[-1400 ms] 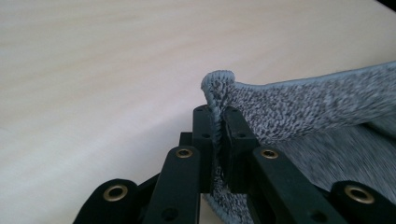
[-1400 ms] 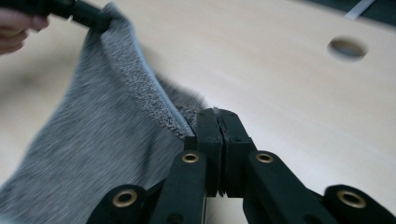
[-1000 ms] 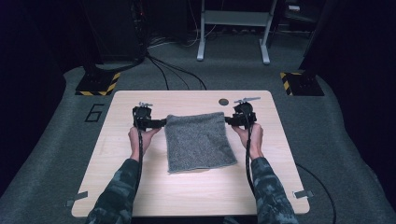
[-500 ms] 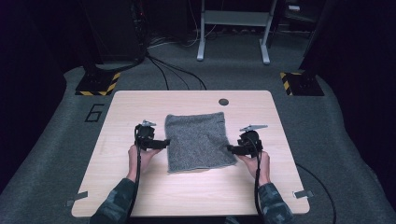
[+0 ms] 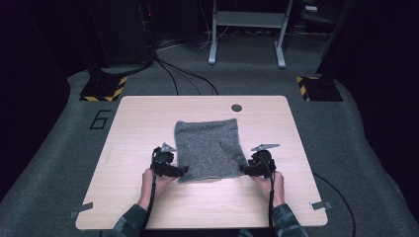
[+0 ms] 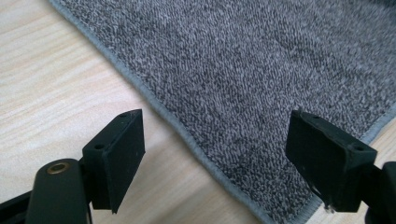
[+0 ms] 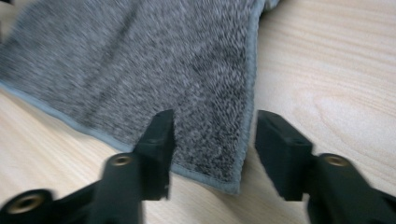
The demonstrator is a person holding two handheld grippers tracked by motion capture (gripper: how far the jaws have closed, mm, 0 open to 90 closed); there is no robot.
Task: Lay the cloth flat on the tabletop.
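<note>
Wooden table [image 5: 148, 118] | grey towel [image 5: 210, 148] flat | left claw [image 5: 184, 170], right claw [image 5: 243, 169] spread, straddling near corners

Towel [image 5: 209, 148] flat on table [image 5: 148, 113] centre, nothing on top. Bare wood along left, right, far edges; wide bare strip along near edge. Small dark disc [image 5: 236, 107] near far edge, just beyond towel's far right corner. Left gripper [image 5: 184, 170] at towel's near left corner, right gripper [image 5: 244, 169] at near right corner, jaws spread over hems.
</note>
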